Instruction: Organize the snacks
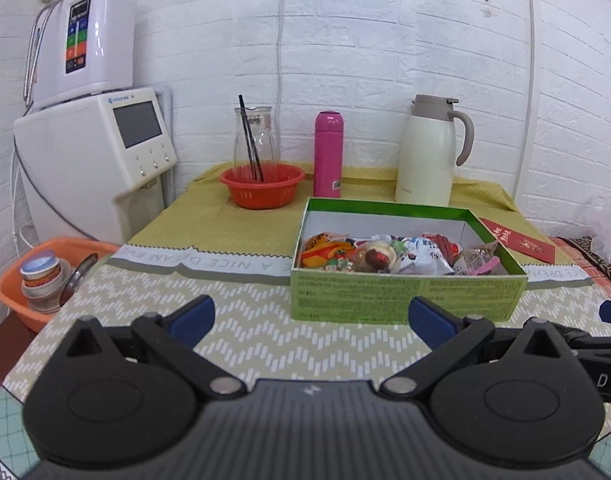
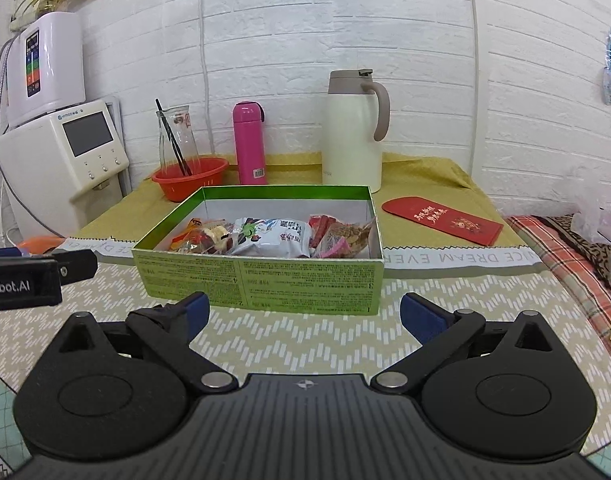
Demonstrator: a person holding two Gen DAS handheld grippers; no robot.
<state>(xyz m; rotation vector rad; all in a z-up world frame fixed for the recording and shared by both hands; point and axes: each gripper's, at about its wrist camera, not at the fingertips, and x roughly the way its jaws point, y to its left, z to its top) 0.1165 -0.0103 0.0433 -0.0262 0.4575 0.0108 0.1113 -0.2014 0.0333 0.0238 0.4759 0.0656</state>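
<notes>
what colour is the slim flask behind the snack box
Pink flask, clearest in the right wrist view.

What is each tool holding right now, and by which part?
Nothing. The left tool and the right tool both stand open and empty, short of the green box of snacks.

1. Left tongs (image 1: 311, 318): black plastic linkage arms, blue pads, silver pivot screws, ribbed black housing.
2. Right tongs (image 2: 303, 316): same build, small compass-like emblem on the housing.
</notes>
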